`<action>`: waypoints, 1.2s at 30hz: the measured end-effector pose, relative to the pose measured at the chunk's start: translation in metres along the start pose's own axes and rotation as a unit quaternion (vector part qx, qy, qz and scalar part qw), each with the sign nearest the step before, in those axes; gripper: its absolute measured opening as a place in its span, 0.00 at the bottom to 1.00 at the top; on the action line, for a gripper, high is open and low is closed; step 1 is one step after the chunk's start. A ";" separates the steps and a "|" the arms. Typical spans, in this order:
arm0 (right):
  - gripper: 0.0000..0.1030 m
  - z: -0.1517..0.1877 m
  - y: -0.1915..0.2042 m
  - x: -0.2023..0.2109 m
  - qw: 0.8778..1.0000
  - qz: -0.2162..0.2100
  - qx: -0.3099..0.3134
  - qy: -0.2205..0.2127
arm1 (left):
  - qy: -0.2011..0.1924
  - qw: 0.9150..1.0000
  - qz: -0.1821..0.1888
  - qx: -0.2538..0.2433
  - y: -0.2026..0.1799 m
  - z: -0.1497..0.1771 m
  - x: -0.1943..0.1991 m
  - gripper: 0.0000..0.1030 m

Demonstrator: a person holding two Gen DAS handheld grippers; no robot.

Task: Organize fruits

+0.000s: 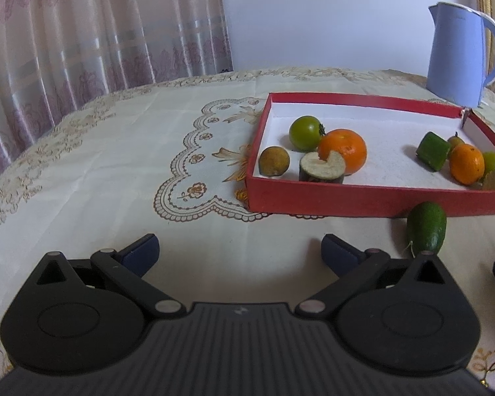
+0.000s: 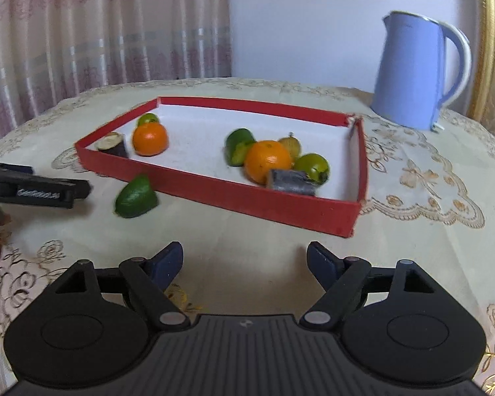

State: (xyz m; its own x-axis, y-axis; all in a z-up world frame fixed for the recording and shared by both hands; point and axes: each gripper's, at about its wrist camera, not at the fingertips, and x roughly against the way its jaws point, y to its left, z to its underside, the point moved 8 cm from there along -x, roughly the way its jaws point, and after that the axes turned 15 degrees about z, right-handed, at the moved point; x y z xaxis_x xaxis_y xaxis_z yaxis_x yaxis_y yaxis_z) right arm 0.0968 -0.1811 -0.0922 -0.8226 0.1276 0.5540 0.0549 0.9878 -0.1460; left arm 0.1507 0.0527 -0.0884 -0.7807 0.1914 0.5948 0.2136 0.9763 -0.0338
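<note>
A shallow red box (image 1: 363,198) (image 2: 247,194) lies on the table with fruits in two groups. One group holds an orange (image 1: 343,150) (image 2: 150,138), a green tomato (image 1: 305,132), a brown round fruit (image 1: 274,161) and a cut dark piece (image 1: 321,166). The other holds an orange (image 2: 269,160), a green cut piece (image 2: 239,145), a green tomato (image 2: 313,165) and a dark piece (image 2: 290,181). A green cucumber piece (image 1: 427,227) (image 2: 137,196) lies on the cloth outside the box's near wall. My left gripper (image 1: 241,250) is open and empty, left of that piece. My right gripper (image 2: 244,262) is open and empty before the box.
A blue kettle (image 1: 458,52) (image 2: 415,69) stands behind the box at the right. The table has a cream patterned cloth (image 1: 132,165). A curtain (image 1: 82,33) hangs behind the table at the left. The left gripper also shows at the left edge of the right wrist view (image 2: 33,188).
</note>
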 end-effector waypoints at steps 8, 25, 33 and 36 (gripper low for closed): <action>0.84 0.001 -0.008 -0.005 1.000 -0.007 -0.025 0.008 | 0.002 1.000 0.005 -0.002 -0.004 -0.002 0.003 1.00; 0.86 0.001 -0.008 -0.004 1.000 -0.010 -0.023 0.010 | -0.003 0.994 0.104 -0.028 -0.057 -0.019 0.005 1.00; 0.87 0.001 -0.008 -0.004 1.000 -0.010 -0.023 0.010 | 0.001 0.990 0.142 -0.023 -0.069 -0.020 0.005 1.00; 0.87 0.001 -0.008 -0.004 1.000 -0.011 -0.027 0.010 | 0.000 0.988 0.148 -0.036 -0.075 -0.020 0.004 1.00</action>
State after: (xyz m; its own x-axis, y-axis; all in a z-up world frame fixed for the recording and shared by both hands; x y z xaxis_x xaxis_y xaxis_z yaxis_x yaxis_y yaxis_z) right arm 0.0997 -0.1898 -0.0941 -0.8130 0.1066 0.5724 0.0671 0.9937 -0.0897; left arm 0.1429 -0.0219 -0.0672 -0.6782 0.4676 0.5669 0.4741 0.8678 -0.1487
